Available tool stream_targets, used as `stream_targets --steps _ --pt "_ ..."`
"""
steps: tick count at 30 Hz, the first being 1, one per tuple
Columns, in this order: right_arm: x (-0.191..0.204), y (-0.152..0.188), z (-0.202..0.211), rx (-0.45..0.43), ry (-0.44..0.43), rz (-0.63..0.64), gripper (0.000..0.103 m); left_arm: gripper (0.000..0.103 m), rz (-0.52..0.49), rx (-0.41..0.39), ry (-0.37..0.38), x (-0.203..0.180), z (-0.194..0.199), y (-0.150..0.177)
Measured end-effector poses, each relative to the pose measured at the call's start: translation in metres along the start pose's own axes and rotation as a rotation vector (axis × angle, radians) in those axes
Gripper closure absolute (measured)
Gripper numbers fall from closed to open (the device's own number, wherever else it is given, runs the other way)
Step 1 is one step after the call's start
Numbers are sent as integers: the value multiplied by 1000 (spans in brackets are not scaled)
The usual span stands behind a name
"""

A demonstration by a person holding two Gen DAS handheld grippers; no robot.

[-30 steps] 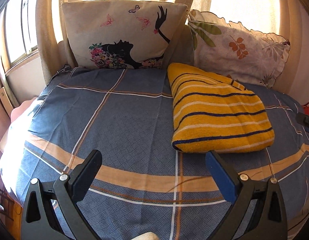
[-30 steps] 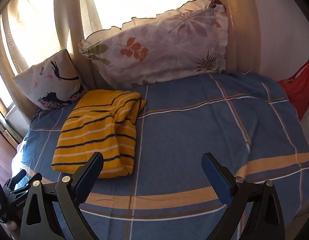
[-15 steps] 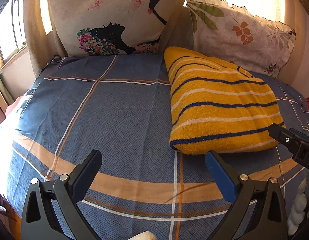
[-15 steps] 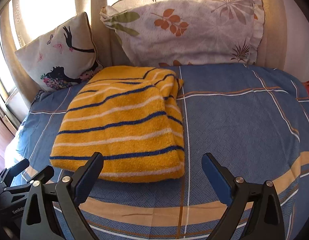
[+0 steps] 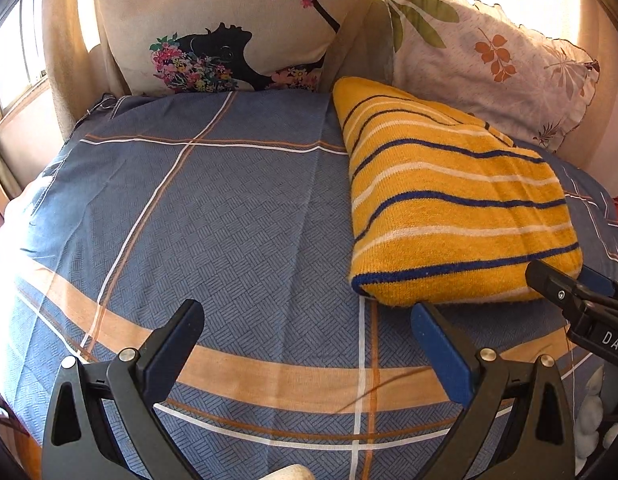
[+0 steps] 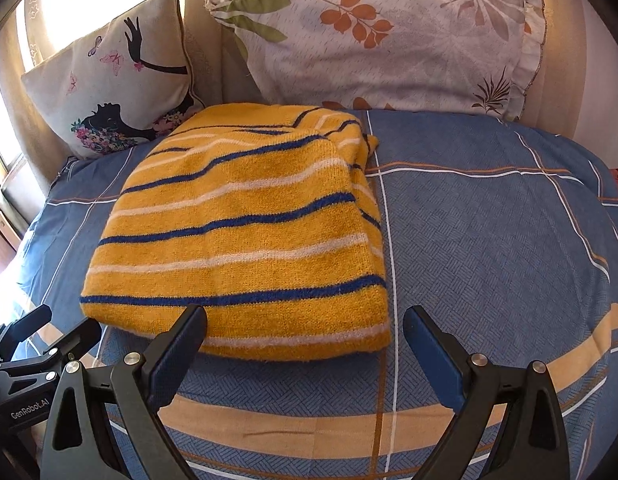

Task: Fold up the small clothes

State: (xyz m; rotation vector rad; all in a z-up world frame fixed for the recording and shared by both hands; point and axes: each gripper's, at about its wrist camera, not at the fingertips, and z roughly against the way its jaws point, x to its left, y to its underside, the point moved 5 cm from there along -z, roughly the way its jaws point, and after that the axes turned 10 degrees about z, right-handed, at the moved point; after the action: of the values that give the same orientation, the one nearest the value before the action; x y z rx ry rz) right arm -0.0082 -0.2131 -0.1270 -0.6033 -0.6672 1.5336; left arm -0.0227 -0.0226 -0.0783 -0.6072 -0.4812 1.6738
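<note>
I have both grippers low over the near edge of the bed (image 5: 229, 232), pointing toward the pillows. My left gripper (image 5: 307, 344) has its jaws spread wide over bare blue sheet, just left of the folded yellow striped sweater (image 6: 245, 236). My right gripper (image 6: 305, 346) is also spread, empty, its left finger (image 6: 177, 352) at the sweater's near edge; whether it touches, I cannot tell.

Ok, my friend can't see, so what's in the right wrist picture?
A folded yellow sweater with blue and white stripes lies on a blue checked bedsheet, just ahead of the open right hand-held gripper. Two pillows lean behind it, and the left hand-held gripper shows at the lower left.
</note>
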Motion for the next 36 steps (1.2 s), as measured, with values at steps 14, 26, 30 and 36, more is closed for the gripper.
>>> stream_targets --steps 14,26,30,36 --pt "10 0 6 -1 17 32 2 0 21 15 20 6 2 3" --pt "15 2 12 -4 24 36 2 0 35 19 36 10 11 3" --pt "19 3 16 -8 29 41 2 0 37 19 42 12 13 4" --pt "20 4 17 -9 29 42 2 0 44 15 47 14 18 5"
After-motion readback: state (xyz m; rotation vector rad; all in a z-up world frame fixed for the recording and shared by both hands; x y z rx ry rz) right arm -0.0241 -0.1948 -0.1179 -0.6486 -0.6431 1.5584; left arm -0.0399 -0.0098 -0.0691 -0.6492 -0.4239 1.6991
